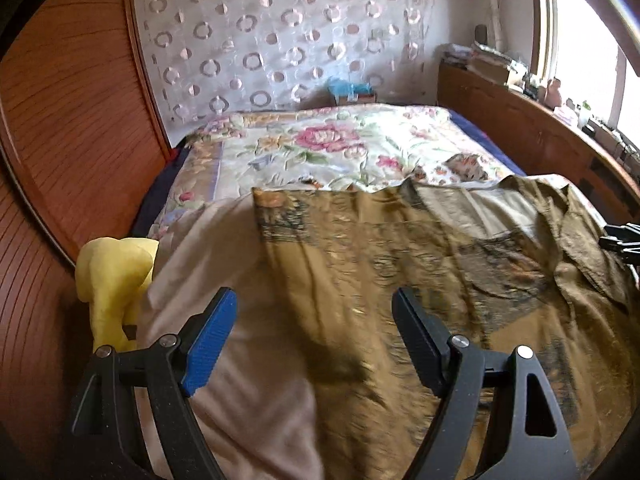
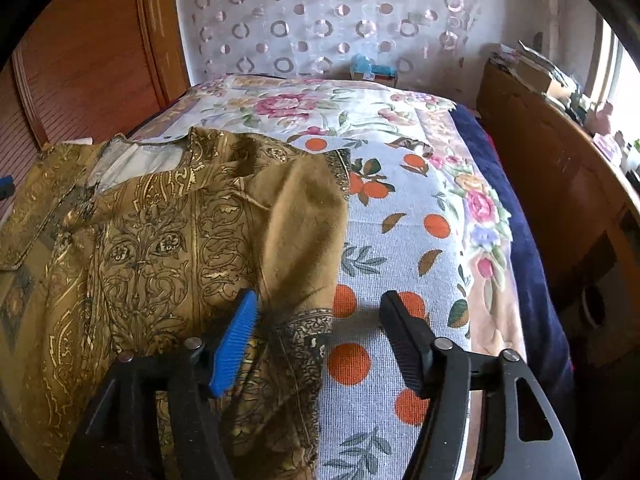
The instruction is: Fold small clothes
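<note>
Your gold patterned top (image 2: 168, 240) lies spread on the bed (image 2: 400, 216), its neckline toward the headboard end and one sleeve (image 2: 304, 208) laid inward over the body, its dark cuff (image 2: 308, 328) near you. That looks like the first fold made; the other side, seen from the left wrist as a wide stretch of gold cloth, appears not yet folded, so I judge you early in the job, with the second sleeve and the lengthwise folds left.

Your right tool (image 2: 318, 340) stands spread just above the cuff, with the cuff's edge under the gap but nothing pinched. Your left tool (image 1: 314, 344) is also spread wide and empty, hovering over the top's left side where the cloth meets a pale pink sheet (image 1: 224, 280).

Around you: a yellow soft toy (image 1: 116, 280) sits at the bed's left edge beside the wooden wardrobe (image 1: 68, 120), close to your left tool. The orange-print cover (image 2: 400, 280) and floral quilt (image 1: 320, 144) lie rumpled beneath, which may let the top slide. A cluttered wooden ledge (image 1: 520, 120) runs along the right, well apart.
</note>
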Available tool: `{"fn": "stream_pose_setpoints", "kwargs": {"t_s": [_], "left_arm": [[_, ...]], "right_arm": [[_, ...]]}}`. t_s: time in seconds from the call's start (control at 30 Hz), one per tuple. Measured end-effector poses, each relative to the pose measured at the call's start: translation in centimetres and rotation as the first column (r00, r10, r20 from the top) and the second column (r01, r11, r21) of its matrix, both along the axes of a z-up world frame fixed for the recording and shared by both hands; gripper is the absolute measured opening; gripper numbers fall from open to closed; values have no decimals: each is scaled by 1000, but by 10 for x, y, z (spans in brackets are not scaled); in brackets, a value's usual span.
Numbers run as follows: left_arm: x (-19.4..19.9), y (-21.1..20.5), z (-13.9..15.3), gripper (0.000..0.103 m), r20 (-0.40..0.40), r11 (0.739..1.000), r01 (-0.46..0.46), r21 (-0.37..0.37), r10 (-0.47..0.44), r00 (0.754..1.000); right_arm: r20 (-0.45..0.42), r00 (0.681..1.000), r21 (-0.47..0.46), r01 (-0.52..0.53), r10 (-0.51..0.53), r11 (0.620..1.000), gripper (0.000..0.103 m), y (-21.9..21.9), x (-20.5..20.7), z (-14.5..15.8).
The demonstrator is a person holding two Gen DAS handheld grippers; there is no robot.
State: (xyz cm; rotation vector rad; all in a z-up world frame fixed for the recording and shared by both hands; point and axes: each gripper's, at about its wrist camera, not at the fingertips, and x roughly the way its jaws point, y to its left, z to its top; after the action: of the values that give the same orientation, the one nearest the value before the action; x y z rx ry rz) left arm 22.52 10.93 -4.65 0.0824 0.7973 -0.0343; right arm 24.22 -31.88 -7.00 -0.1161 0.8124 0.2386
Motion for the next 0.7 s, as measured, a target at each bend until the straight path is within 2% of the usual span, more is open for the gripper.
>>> {"fn": "stream_pose_setpoints", "kwargs": {"t_s": [0.23,0.4,0.47,0.57,0.63,0.7], "left_arm": [[28,20,-4,80,-51,999,5,-41,-7,999],[46,22,-1,60,-61,997,30,-72,-34,998],[54,22,-1,55,-61,995,40,-93,-46,997],[61,21,0,53,-58,993,41,-110,-48,997],[63,19,0,46,-57,991,50,-125,-57,997],[64,15,0,32,-59,990,59,-126,-66,996]], "right_arm": [[-6,1000,0,-8,8,1000,75,1,1,1],[-7,1000,-5,-5,5,1000,77,2,2,1],[-9,1000,-3,-1,1,1000,79,2,2,0],[-11,1000,-4,0,0,1000,80,3,3,0],[-11,1000,-6,0,0,1000,80,3,2,1],[-11,1000,-6,0,0,1000,80,3,2,1]]}}
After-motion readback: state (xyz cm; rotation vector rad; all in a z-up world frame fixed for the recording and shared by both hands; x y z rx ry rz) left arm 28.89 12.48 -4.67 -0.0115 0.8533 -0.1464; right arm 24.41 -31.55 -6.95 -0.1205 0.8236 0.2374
